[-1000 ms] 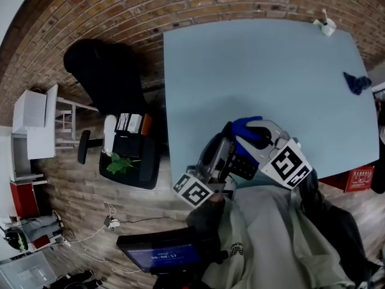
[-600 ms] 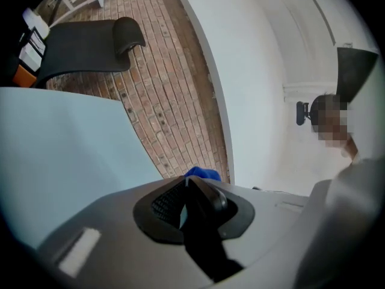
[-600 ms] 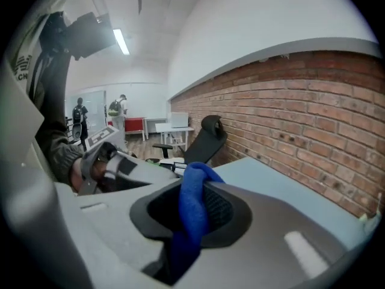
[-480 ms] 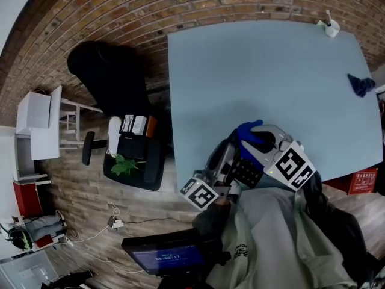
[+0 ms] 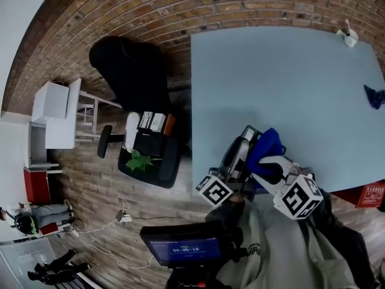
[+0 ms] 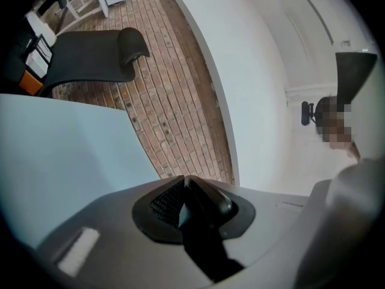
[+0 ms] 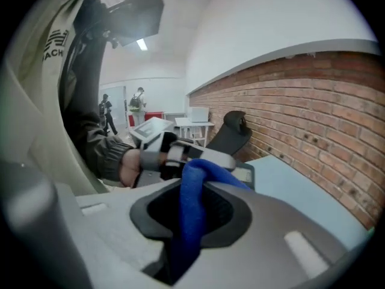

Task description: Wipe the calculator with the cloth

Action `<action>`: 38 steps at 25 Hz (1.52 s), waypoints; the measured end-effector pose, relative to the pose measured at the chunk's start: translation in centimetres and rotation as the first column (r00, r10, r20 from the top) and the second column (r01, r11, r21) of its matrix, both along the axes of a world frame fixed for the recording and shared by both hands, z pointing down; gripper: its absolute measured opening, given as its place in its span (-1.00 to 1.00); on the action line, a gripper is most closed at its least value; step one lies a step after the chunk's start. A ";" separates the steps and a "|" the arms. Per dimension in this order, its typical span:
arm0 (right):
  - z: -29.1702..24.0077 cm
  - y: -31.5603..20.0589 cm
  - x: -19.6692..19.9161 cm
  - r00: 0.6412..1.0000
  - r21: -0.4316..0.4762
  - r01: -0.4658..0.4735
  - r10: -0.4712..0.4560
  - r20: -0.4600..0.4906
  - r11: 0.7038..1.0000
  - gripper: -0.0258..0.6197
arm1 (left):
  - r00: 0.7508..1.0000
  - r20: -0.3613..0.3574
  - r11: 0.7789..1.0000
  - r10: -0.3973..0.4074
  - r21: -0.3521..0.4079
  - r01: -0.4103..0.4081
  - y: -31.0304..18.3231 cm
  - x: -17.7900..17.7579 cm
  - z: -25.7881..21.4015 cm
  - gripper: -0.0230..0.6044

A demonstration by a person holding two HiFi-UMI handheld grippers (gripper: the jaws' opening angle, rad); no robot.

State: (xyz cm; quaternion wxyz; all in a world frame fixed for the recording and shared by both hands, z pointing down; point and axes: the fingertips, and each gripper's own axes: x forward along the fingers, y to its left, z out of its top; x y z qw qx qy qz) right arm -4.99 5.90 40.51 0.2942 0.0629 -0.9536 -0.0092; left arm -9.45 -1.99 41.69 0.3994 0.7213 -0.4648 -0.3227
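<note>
Blue cloth (image 7: 191,209); black calculator (image 6: 204,221); pale blue table (image 5: 283,83); red-brown brick wall (image 5: 150,17), far; black chair (image 5: 129,71), left; black-and-white square markers (image 5: 215,189), near; grey-brown brick-pattern floor (image 5: 90,179), left.

The letters "ACH" sit under a striped emblem on my pale cream sweatshirt (image 7: 57,52), the only print I can read. The blue screen of the dark tablet (image 5: 183,247) below me shows digits too small to tell.

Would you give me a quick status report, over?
Left gripper shut on calculator. Right gripper shut on blue cloth, close by the calculator. Nothing between them; blue rag far off on table.
</note>
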 end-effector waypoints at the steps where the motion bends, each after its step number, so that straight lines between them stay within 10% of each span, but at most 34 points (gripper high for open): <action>1: 0.2 -1.3 0.4 0.999 0.002 -0.039 0.039 0.016 0.999 -0.71 | 1.000 -0.001 1.000 -0.004 -0.001 0.004 0.2 -0.2 -0.1 -0.76; 7: 0.9 -6.0 2.6 0.983 0.068 -0.183 0.184 -0.008 0.981 -0.71 | 0.999 -0.012 0.999 -0.037 -0.013 0.037 1.0 -0.9 0.5 -0.75; 14: 0.2 3.8 -1.3 0.992 -0.027 0.124 -0.123 0.025 0.992 -0.71 | 0.997 -0.011 0.997 -0.072 -0.016 0.072 1.1 -1.6 1.3 -0.75; 22: 2.1 -5.5 4.0 0.981 -0.006 -0.195 0.195 -0.006 0.981 -0.71 | 0.999 -0.030 0.999 -0.044 -0.028 0.043 0.7 -1.0 1.2 -0.75; 29: 1.1 1.8 0.8 0.997 -0.119 0.015 -0.006 0.079 0.993 -0.71 | 0.996 -0.056 0.997 -0.062 -0.056 0.059 0.4 -1.8 2.4 -0.75; 38: 7.8 -6.4 9.0 0.942 -0.099 -0.330 0.319 -0.106 0.939 -0.71 | 0.986 -0.159 0.998 -0.059 -0.036 0.054 0.0 -2.5 4.3 -0.76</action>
